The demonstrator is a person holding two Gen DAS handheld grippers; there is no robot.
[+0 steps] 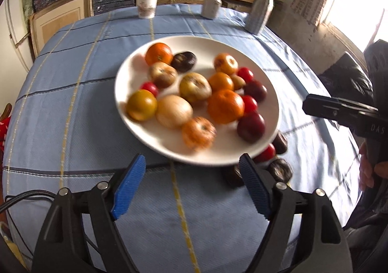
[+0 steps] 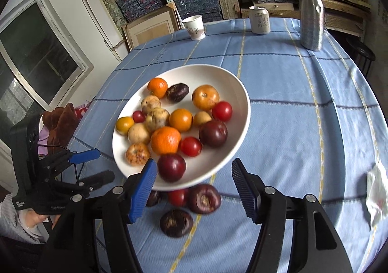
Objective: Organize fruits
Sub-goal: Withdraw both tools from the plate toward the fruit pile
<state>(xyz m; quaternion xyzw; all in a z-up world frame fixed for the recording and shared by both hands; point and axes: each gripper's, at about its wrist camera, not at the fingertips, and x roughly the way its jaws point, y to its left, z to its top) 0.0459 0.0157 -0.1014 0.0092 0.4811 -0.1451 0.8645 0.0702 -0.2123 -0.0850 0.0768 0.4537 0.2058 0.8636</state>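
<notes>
A white plate (image 2: 238,93) holds oranges, red tomatoes, dark plums and yellow-brown fruits on a blue checked tablecloth (image 2: 291,127). Its near rim lies over loose fruit on the cloth: two dark round fruits (image 2: 204,198) (image 2: 176,222) and a red tomato (image 2: 178,196). My right gripper (image 2: 194,162) stands open at the plate's near rim, its left pad beside a dark plum (image 2: 171,167), pressing on nothing. My left gripper (image 1: 192,159) is open too, its blue pads either side of the plate's near edge (image 1: 194,164). It also shows at the left as the left gripper (image 2: 101,166).
A paper cup (image 2: 194,28), a drink can (image 2: 259,20) and a metal bottle (image 2: 310,13) stand along the table's far edge. A crumpled white tissue (image 2: 375,195) lies at the right. Stacked boxes and shelves fill the wall behind. A hand (image 1: 368,171) grips the right tool.
</notes>
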